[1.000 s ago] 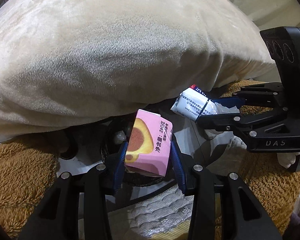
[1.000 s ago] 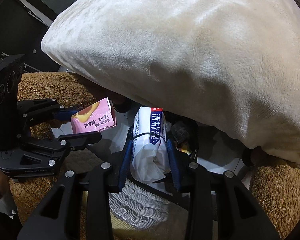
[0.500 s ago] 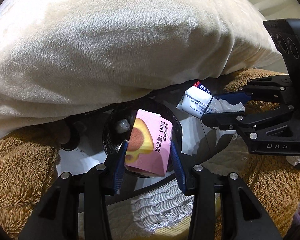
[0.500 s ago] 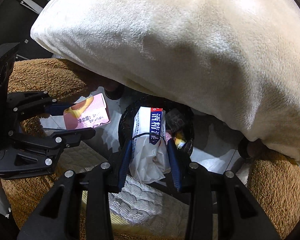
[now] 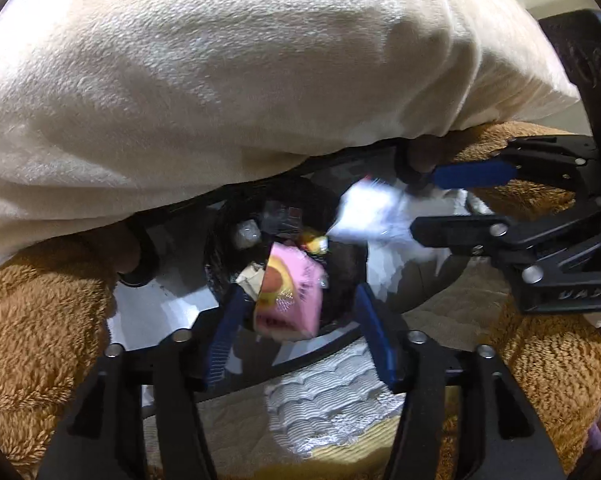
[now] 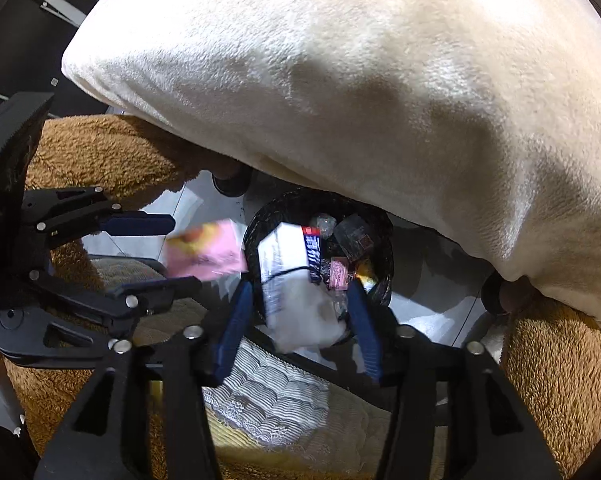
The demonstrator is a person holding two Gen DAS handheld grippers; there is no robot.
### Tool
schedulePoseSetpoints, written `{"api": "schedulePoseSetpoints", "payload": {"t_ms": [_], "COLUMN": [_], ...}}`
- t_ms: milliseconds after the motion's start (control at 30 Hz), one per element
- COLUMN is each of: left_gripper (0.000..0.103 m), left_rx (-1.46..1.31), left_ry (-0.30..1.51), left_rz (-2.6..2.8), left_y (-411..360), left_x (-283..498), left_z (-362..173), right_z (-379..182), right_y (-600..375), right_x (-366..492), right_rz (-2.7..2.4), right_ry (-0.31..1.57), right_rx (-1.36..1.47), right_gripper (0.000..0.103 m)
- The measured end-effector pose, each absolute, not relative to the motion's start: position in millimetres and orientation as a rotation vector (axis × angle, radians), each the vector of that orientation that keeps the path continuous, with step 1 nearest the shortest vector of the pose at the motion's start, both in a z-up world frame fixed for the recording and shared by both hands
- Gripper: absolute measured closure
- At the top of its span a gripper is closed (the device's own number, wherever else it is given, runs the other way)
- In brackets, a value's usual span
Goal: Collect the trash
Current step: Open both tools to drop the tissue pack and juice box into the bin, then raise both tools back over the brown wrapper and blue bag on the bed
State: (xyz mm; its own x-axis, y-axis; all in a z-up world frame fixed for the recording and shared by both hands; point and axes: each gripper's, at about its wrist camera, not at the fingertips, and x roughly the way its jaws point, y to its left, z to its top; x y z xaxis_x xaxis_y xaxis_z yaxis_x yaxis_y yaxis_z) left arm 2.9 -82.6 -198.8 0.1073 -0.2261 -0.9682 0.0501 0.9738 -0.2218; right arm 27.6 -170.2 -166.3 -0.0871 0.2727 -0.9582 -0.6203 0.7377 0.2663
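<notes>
Black round bin [image 6: 384, 280] holding wrappers, left tongs [image 5: 296, 316] opening off pink carton [image 5: 290, 296], right tongs [image 6: 296, 308] opening off white packet [image 6: 288, 276] (both blurred), cream pillow [image 6: 360, 80] above.

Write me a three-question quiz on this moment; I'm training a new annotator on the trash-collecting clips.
1. True or false: the pink carton lies between the left gripper fingers.
2. What is under the white packet? A) black bin B) cream cushion C) brown plush
3. The right gripper jaws are ____.

Key: 1 true, blurred, pads off it. 2 A, the black bin, already holding wrappers. 3 opening, with the packet between them, blurred.
</notes>
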Motion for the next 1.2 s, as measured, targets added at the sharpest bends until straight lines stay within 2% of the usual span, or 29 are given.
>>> {"api": "schedulePoseSetpoints", "payload": {"t_ms": [433,667,700,733,767,900,933,967,1000,1033,1100,1133,1200], "left_gripper": [0.044,0.044,0.044,0.044,0.044,0.044,0.044,0.041,0.031,0.028,0.026,0.026,0.015], "left_rx": [-0.171,-0.2,-0.21,-0.221,-0.236,-0.265,-0.272,-0.278,-0.284,-0.287,-0.289,-0.287,-0.294], "left_ry": [1.402,1.277,1.258,1.238,1.213,1.107,1.083,1.061,1.038,1.02,0.986,0.967,0.928], "left_rz": [-0.164,-0.181,-0.182,-0.18,-0.183,-0.2,-0.202,-0.201,-0.197,-0.193,-0.188,-0.185,-0.179], "left_y": [-75.2,-67.4,-64.7,-62.2,-58.9,-48.9,-45.9,-42.5,-38.8,-35.8,-29.4,-26.4,-20.8], "left_x": [2.5,-3.1,-3.8,-4.3,-5.2,-7.8,-7.6,-7.4,-6.6,-5.2,-1.2,1.2,7.0], "left_z": [-186.5,-159.6,-155.4,-151.4,-145.9,-123.5,-118.0,-113.0,-107.4,-102.5,-92.8,-87.5,-76.8], "right_z": [-153.6,-129.4,-124.2,-117.0,-109.2,-80.4,-75.0,-69.7,-65.0,-61.1,-52.1,-48.0,-37.5], "right_y": [-172.8,-178.9,-181.3,-183.8,-186.6,-197.5,-199.0,-200.3,-200.6,-200.5,-199.0,-197.8,-197.2], "right_x": [31.4,30.2,29.5,29.0,28.4,27.2,27.9,28.9,30.4,31.7,36.1,37.6,42.4], "right_rz": [0.777,0.825,0.832,0.837,0.842,0.879,0.882,0.889,0.895,0.894,0.898,0.899,0.902], "right_ry": [1.448,1.334,1.31,1.278,1.242,1.1,1.074,1.05,1.028,1.005,0.952,0.93,0.874], "right_rx": [-0.254,-0.188,-0.176,-0.166,-0.153,-0.1,-0.088,-0.075,-0.069,-0.072,-0.078,-0.081,-0.085], "right_gripper": [0.048,0.047,0.045,0.038,0.036,0.034,0.029,0.02,0.018,0.017,0.004,0.004,0.004]}}
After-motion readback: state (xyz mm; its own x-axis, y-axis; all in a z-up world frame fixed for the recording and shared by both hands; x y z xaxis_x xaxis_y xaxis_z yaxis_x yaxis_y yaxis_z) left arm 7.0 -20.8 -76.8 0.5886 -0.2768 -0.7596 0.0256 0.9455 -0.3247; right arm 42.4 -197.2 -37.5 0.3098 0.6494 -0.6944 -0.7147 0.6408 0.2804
